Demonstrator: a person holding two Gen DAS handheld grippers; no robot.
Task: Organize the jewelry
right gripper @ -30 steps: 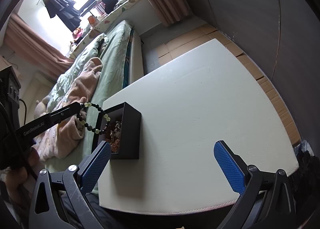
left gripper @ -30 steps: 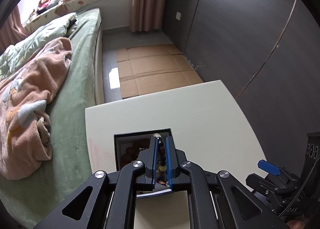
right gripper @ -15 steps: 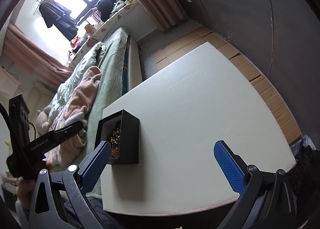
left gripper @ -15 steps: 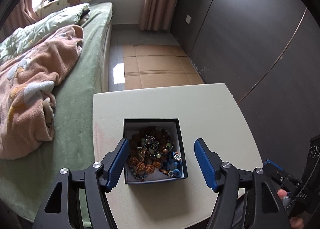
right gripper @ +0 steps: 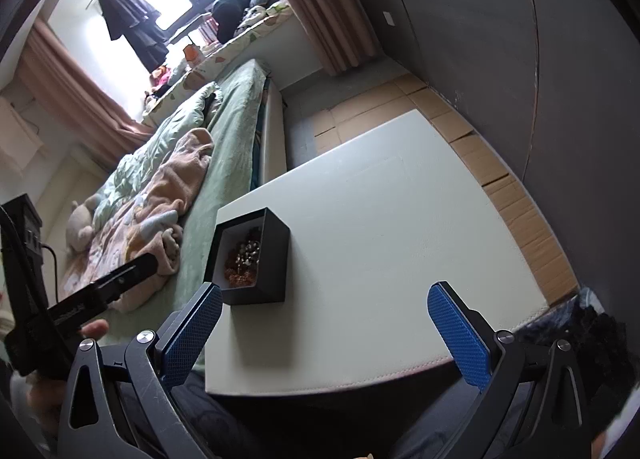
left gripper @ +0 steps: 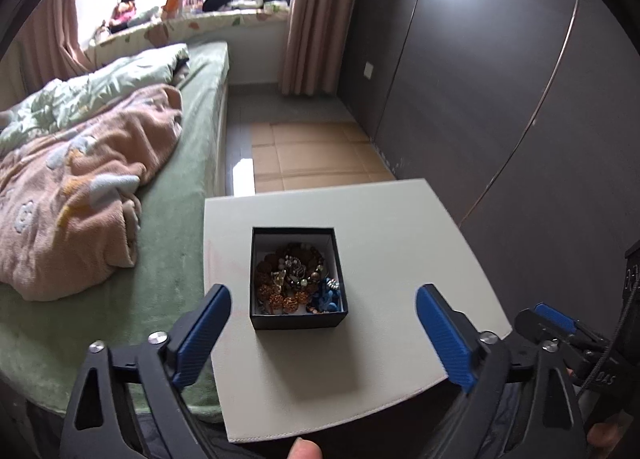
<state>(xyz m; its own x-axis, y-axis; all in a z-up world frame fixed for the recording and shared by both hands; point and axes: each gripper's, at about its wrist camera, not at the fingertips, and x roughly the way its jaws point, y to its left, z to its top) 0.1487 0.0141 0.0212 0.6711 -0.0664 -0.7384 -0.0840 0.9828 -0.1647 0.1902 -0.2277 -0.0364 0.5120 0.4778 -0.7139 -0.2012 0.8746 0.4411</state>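
A black open box [left gripper: 297,316] stands on the left part of a white table [left gripper: 384,227]. It holds a heap of jewelry [left gripper: 294,279]: brown beaded bracelets, pearl-like beads and a blue piece. My left gripper [left gripper: 323,333] is open and empty, held above the table's near edge, behind the box. The box [right gripper: 276,255] and the jewelry [right gripper: 244,263] also show in the right wrist view. My right gripper [right gripper: 324,331] is open and empty over the table's near edge, right of the box. The left gripper's finger [right gripper: 120,275] shows at the left there.
A bed with green sheets [left gripper: 184,259] and a pink blanket [left gripper: 80,195] lies against the table's left side. A dark wardrobe wall [left gripper: 500,99] runs along the right. Cardboard sheets [left gripper: 312,155] cover the floor beyond the table.
My left gripper held a beaded bracelet over the box, then opened; the bracelet now lies in the box. The left gripper has drawn back and up. The right gripper stayed open.
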